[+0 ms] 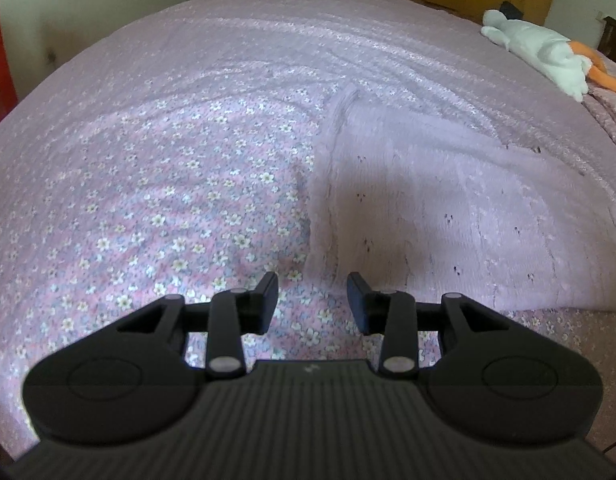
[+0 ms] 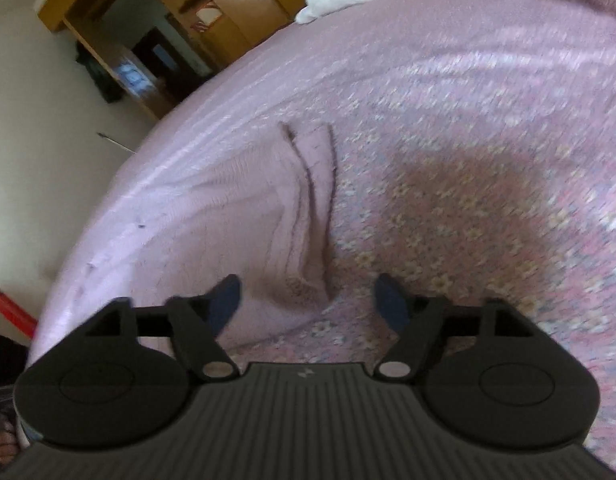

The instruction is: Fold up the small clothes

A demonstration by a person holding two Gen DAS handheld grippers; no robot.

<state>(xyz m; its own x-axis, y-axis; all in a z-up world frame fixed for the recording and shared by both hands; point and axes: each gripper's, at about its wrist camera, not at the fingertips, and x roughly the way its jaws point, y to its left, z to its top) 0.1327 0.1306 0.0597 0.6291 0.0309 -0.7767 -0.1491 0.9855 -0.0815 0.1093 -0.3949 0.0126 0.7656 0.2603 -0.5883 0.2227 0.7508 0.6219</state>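
Two hand-held grippers, left and right, both spread apart above one pink knit garment on one floral bedspread

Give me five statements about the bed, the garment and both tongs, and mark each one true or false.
1. The left tongs are open and hold nothing. True.
2. The right tongs are clamped on the pink knit garment. False: they are open, and the garment's corner lies between the fingers ungripped.
3. The garment lies on a floral bedspread. True.
4. A white stuffed toy lies at the far part of the bed. True.
5. The garment is bright blue. False: it is pale pink, close to the bedspread's colour.
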